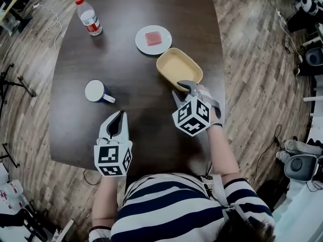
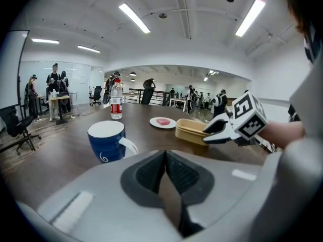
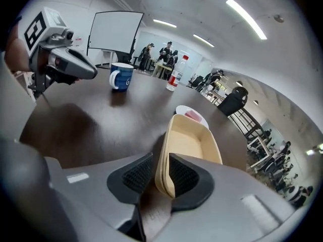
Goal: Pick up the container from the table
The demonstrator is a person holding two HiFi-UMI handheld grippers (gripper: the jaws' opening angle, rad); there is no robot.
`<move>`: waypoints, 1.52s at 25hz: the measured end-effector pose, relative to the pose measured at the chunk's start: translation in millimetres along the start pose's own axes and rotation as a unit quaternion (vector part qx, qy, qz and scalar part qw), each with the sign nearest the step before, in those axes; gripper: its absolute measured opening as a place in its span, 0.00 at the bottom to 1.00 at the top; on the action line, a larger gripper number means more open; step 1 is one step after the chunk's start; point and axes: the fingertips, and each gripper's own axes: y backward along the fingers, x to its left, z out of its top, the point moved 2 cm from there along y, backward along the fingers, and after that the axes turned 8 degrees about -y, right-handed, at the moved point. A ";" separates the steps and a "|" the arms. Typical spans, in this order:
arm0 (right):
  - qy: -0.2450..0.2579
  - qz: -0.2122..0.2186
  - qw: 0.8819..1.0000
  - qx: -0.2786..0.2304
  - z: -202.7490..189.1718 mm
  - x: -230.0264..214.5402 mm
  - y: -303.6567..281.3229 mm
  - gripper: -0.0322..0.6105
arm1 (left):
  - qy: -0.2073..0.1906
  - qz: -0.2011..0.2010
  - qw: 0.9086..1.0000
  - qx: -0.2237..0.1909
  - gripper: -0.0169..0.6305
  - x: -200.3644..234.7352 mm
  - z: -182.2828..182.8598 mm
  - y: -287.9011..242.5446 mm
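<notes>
The container (image 1: 179, 67) is a shallow tan oval dish on the dark table (image 1: 141, 115), right of centre. My right gripper (image 1: 189, 87) stands at its near end, and its jaws straddle the rim. In the right gripper view the container (image 3: 189, 145) has its rim between the two pads of that gripper (image 3: 156, 173); the inner pad is against the wall, and a gap shows at the outer one. My left gripper (image 1: 119, 117) hovers over the table's near left, shut and empty. The left gripper view shows the container (image 2: 194, 130) resting on the table.
A blue mug (image 1: 97, 91) stands just beyond the left gripper. A white plate (image 1: 141, 40) with a pink block lies behind the container, and a water bottle (image 1: 89, 16) stands at the far left. The table's right edge runs close to the container.
</notes>
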 end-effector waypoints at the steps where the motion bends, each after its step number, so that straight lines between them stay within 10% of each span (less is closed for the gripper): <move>1: 0.009 0.001 1.000 0.006 -0.3 1.1 -1.9 0.20 | 0.000 0.000 1.000 0.001 0.03 0.5 -0.8 -0.6; 38: -0.055 -0.065 0.996 -0.012 14.2 80.6 96.2 0.09 | 0.024 0.018 0.998 -0.056 0.03 45.3 -24.5 117.3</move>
